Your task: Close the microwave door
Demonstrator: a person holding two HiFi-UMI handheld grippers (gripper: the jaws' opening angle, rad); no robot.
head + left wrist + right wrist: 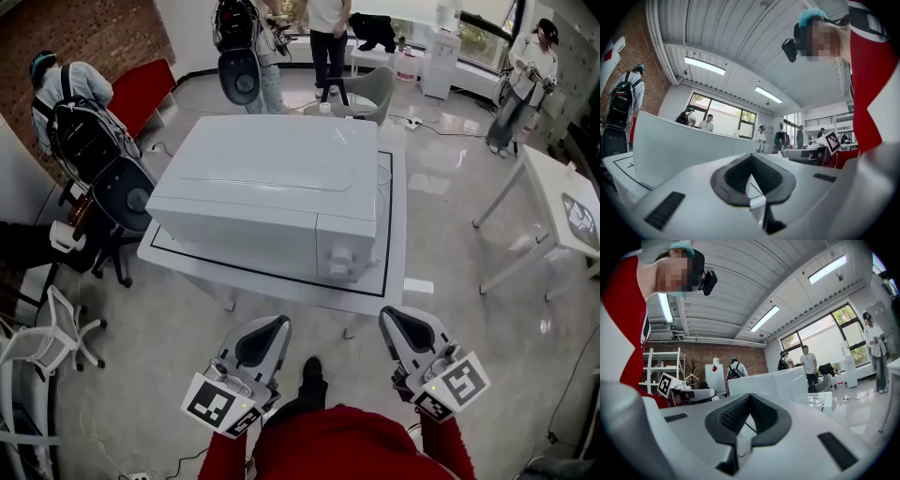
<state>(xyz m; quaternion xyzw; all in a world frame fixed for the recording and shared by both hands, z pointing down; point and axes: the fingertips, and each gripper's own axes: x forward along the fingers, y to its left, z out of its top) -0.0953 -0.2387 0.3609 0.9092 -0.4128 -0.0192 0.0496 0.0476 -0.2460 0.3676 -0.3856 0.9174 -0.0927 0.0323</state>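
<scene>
The white microwave [272, 187] stands on a white table [394, 234], its door flat against the front beside the control panel [342, 248]. My left gripper [272, 328] and my right gripper [394, 319] hover side by side in front of the table, short of the microwave and touching nothing. Both are shut and empty. The left gripper view shows its shut jaws [751, 157], the microwave [670, 145] beyond on the left and the right gripper [811, 152] to the right. The right gripper view shows its shut jaws [749, 397] and the microwave [773, 380] ahead.
A person with a black backpack [84, 131] stands at the left by office chairs [127, 197]. A white chair [47, 337] is at the near left. Another white table [562, 206] stands at the right. More people [328, 28] are beyond the microwave table.
</scene>
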